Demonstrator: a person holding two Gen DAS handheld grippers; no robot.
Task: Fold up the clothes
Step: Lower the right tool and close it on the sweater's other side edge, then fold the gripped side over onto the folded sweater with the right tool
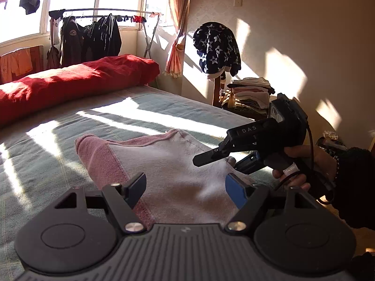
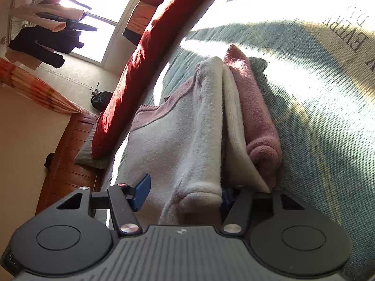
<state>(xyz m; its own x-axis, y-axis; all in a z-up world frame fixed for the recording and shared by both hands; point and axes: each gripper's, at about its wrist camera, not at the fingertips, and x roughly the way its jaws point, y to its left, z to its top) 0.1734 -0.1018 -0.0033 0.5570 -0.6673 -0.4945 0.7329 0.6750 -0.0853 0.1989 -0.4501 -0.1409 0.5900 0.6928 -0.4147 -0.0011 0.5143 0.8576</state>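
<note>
A fleece sweater (image 1: 178, 164), white with pink sleeves, lies partly folded on the grey-green bedspread (image 1: 164, 107). My left gripper (image 1: 186, 189) hovers over its near part, open, with the fabric lying below the fingers and not pinched. A hand holds my right gripper (image 1: 218, 164) at the sweater's right edge. In the right wrist view the sweater (image 2: 187, 128) shows a white fold lying over a rolled pink sleeve. That fold sits between the jaws of my right gripper (image 2: 185, 194). A gap shows between the left blue pad (image 2: 143, 192) and the cloth, and the other pad is hidden behind the fold.
A long red bolster (image 1: 70, 84) lies across the far side of the bed. Beyond the bed's right edge stand a stack of folded clothes (image 1: 253, 93) and a star-patterned garment (image 1: 218, 46) draped above it. A drying rack (image 1: 93, 35) with dark clothes stands by the window.
</note>
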